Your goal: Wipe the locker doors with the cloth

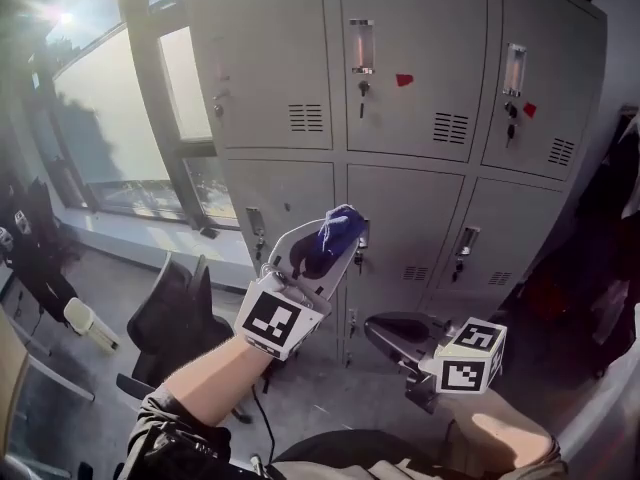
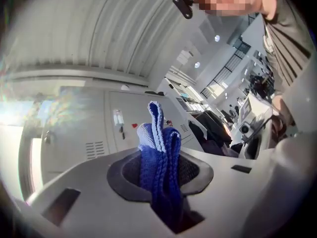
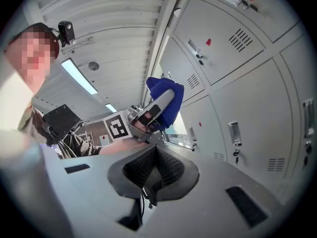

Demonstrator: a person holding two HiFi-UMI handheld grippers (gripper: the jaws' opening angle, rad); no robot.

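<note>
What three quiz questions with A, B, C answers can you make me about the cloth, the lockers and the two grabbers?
1. Where is the blue knitted cloth?
A. on the floor
B. in the jaws of the left gripper
C. hanging on a locker handle

2. What colour are the metal locker doors?
A. grey
B. green
C. yellow

3. How do the jaws of the right gripper stand?
A. wide open
B. shut on a sponge
C. shut, with nothing between them

Answers:
1 B: the left gripper view shows the cloth pinched between its jaws.
2 A: every door in the head view is plain grey.
3 C: the right gripper view shows its pads together and empty.
</note>
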